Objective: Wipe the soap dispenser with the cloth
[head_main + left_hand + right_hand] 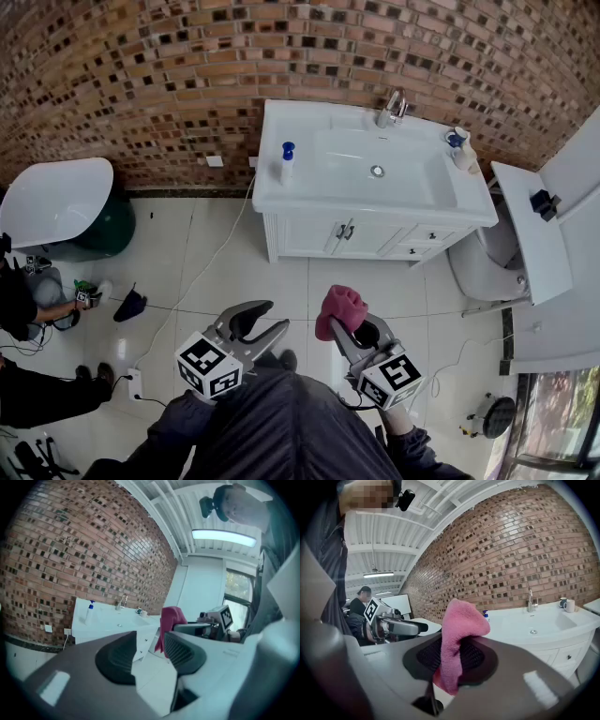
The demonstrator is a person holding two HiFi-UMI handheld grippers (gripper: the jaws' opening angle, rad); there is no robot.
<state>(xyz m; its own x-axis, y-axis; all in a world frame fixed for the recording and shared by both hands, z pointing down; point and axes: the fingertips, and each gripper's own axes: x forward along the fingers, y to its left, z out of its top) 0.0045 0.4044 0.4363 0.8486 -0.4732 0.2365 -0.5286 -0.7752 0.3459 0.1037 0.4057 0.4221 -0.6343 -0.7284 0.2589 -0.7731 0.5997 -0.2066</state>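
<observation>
Cloth gripped, dispenser well apart.
At lower centre the right gripper clamps the pink cloth; the left gripper is open, empty; the soap dispenser stands upper centre, on the washbasin left corner.

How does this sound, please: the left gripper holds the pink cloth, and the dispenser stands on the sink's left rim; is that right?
Not quite: the right gripper holds the cloth, clamped in its jaws, as the right gripper view shows; the left gripper has its jaws apart and empty. The dispenser does stand on the sink at its left rim.
</observation>
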